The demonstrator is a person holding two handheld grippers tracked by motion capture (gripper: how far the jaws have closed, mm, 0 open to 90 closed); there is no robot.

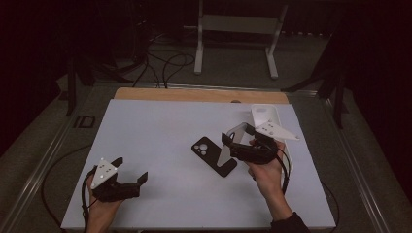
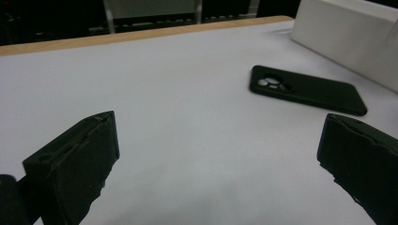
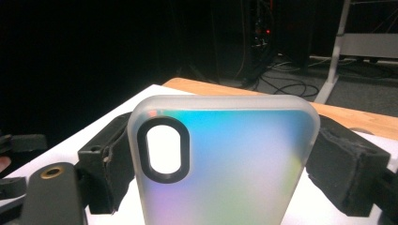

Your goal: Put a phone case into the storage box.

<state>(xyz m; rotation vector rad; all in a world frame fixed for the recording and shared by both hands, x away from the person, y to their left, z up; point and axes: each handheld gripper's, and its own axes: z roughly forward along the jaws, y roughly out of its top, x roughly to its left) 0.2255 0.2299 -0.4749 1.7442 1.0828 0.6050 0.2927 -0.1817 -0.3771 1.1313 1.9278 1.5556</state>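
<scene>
On my right: my right tool [image 3: 220, 159] grips the frosted, rainbow-shiny phone case [image 3: 225, 164].
Left tool [image 1: 130, 171]: wide open, empty.
Left to do: the black phone case [image 1: 215, 156] lies untouched on the white tabletop [image 1: 160, 131].

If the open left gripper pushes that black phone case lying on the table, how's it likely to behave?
The black phone case lies flat and low on the white table, so it will probably slide rather than tip or roll. It looks thin and hollow, likely light, and may flex if squeezed. Its low edge could let the left gripper ride over it.
</scene>
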